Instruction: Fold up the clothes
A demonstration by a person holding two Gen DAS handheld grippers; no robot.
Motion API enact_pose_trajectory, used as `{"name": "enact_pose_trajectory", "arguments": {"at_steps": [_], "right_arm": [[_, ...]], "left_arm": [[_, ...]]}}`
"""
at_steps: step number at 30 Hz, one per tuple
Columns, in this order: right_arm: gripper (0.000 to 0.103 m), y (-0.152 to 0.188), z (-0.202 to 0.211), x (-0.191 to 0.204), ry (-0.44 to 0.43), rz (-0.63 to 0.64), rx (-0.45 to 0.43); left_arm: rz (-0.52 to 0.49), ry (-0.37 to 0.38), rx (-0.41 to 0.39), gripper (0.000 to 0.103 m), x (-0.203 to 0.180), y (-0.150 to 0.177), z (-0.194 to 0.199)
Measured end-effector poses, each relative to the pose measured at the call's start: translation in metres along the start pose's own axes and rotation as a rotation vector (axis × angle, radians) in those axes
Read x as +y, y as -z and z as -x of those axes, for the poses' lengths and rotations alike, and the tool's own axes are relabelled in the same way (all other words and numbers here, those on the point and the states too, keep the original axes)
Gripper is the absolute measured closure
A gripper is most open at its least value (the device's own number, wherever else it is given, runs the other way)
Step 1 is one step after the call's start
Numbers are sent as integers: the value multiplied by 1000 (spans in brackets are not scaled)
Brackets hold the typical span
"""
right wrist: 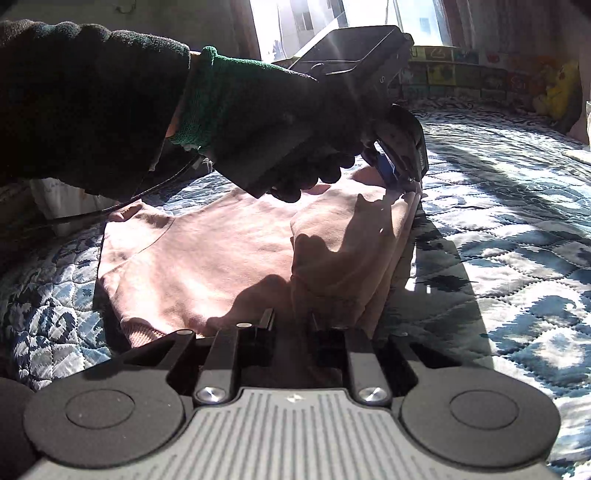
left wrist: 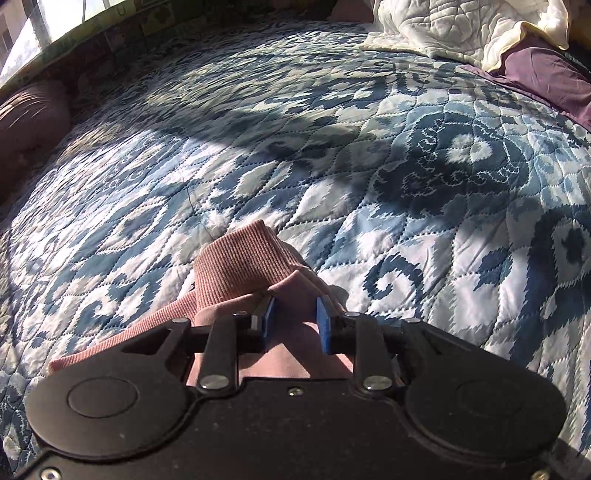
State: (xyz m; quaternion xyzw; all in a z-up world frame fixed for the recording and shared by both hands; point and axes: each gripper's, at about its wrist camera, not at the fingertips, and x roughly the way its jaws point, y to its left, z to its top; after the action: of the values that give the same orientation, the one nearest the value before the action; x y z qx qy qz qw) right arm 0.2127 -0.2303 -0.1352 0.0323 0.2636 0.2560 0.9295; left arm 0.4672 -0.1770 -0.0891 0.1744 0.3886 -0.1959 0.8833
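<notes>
A pink sweatshirt (right wrist: 207, 251) lies flat on a blue-and-white quilted bedspread (right wrist: 517, 240), with its right side folded over into a thick band (right wrist: 351, 240). My left gripper (left wrist: 295, 317), held by a dark-gloved hand (right wrist: 277, 122), has its blue pads (left wrist: 269, 314) closed on a bunched ribbed corner of the sweatshirt (left wrist: 240, 266). The right wrist view shows that left gripper (right wrist: 408, 179) at the far end of the fold. My right gripper (right wrist: 293, 325) sits at the near end of the fold, its fingers close together with shadowed fabric between them.
A white quilt (left wrist: 461, 29) and a purple cloth (left wrist: 546, 77) are heaped at the far right of the bed. A brown bolster (left wrist: 29, 114) lies by the left edge. A window (right wrist: 332, 14) and a yellow plush toy (right wrist: 557, 92) stand beyond the bed.
</notes>
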Motion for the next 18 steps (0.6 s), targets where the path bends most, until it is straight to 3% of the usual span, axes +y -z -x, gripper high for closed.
{"name": "enact_pose_trajectory", "arguments": {"at_steps": [1, 2, 6, 8, 12, 18], "right_arm": [[81, 0, 8, 0, -8, -3, -35], [81, -1, 16, -1, -21, -23, -58], [76, 4, 40, -12, -27, -122, -86], [73, 9, 50, -16, -33, -183, -87], [55, 22, 67, -24, -28, -301, -89], [54, 43, 73, -16, 21, -346, -24]], "left_arm": [[40, 0, -33, 49, 7, 6, 18], [80, 0, -65, 47, 13, 12, 37], [177, -15, -110, 47, 45, 61, 107], [222, -3, -114, 46, 64, 99, 140], [340, -1, -98, 38, 93, 184, 203], [555, -27, -72, 35, 108, 300, 244]]}}
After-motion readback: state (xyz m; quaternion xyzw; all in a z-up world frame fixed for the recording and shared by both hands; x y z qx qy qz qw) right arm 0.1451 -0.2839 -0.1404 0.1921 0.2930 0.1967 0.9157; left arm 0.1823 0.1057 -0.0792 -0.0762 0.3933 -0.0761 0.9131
